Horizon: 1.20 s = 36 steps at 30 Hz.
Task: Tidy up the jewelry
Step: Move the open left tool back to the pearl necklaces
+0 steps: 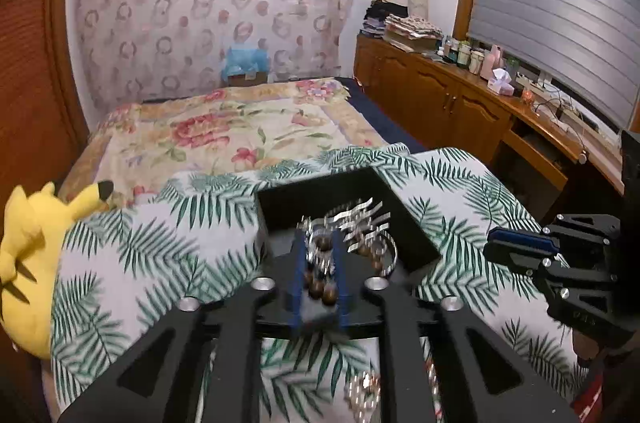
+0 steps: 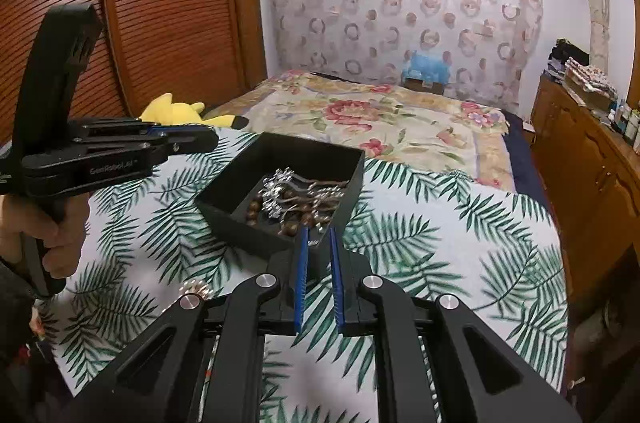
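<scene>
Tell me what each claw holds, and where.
Right claw: nothing between its fingers. Left claw: cannot be told; beads show in its gap, yet from the right wrist view nothing hangs from it.

Black box [image 2: 248, 159] with silver pieces [image 2: 280, 183] and brown beads [image 2: 254, 209], on white cloth [image 2: 420, 255] printed with green palm leaves; yellow plush toy [image 1: 28, 263] with black-tipped ears; cream bedspread [image 2: 400, 127] with pink flowers; blue-lined black fingers [image 2: 302, 279].

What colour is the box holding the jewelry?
Black; the box shows best in the right wrist view.
</scene>
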Tool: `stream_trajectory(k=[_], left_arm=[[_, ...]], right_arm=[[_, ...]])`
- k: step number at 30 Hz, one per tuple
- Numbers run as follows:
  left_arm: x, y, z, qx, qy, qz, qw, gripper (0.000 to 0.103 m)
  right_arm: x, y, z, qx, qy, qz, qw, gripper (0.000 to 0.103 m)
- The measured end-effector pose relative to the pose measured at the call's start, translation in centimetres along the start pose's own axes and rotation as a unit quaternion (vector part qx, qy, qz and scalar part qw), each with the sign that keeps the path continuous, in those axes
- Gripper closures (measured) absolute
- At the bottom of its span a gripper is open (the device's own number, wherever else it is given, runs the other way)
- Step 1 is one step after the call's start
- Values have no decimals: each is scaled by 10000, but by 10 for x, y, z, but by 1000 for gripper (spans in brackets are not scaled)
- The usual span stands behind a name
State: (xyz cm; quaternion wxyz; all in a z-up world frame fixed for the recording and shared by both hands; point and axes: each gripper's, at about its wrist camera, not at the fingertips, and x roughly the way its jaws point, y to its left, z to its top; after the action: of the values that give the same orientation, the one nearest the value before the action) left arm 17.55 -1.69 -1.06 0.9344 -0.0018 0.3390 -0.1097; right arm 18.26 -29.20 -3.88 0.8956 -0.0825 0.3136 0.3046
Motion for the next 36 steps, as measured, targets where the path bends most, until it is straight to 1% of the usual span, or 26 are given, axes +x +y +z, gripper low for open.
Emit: stream_trajectory(k=[4, 6, 10, 12, 14, 15, 16, 17, 18, 20, 26, 33, 36], left_arm=[[-10, 2, -22, 47, 59, 25, 10000, 83], [-14, 1, -31, 82, 81, 39, 9999, 75], [-25, 1, -51, 106, 120, 49, 9999, 71], [-31, -1, -60, 94, 96, 60, 9999, 64], [-35, -2, -69, 64, 96, 85, 9999, 61], [-38, -3, -74, 44, 84, 94, 9999, 59], [-40, -3, -78, 37, 80, 93, 9999, 56], [-41, -4, -81, 36, 77, 91, 9999, 51], [-43, -5, -85, 35, 72, 94, 9999, 47], [-45, -5, -89, 48, 77, 122, 9999, 44], [-47, -7, -101, 28, 129, 81, 9999, 42], [-46, -9, -107, 38, 177, 47, 9998, 42], [-45, -10, -109, 44, 194, 47, 9998, 42]], right_arm=[[-3, 10, -15, 18, 51, 111, 9999, 90], [-4, 18, -25, -51, 107, 129, 9998, 90], [-6, 33, -44, -70, 223, 253, 9994, 90], [-7, 38, -54, -50, 298, 278, 9992, 90], [-6, 39, -61, 18, 373, 310, 9988, 90], [-5, 38, -65, 100, 424, 345, 9985, 89], [-3, 38, -67, 166, 457, 370, 9981, 84], [-2, 38, -69, 226, 486, 387, 9978, 82], [-1, 38, -72, 263, 517, 411, 9975, 82], [0, 37, -75, 313, 562, 447, 9969, 82], [8, 39, -81, 594, 729, 695, 9931, 82], [16, 44, -83, 647, 894, 667, 9916, 82], [18, 41, -83, 787, 916, 718, 9901, 82]])
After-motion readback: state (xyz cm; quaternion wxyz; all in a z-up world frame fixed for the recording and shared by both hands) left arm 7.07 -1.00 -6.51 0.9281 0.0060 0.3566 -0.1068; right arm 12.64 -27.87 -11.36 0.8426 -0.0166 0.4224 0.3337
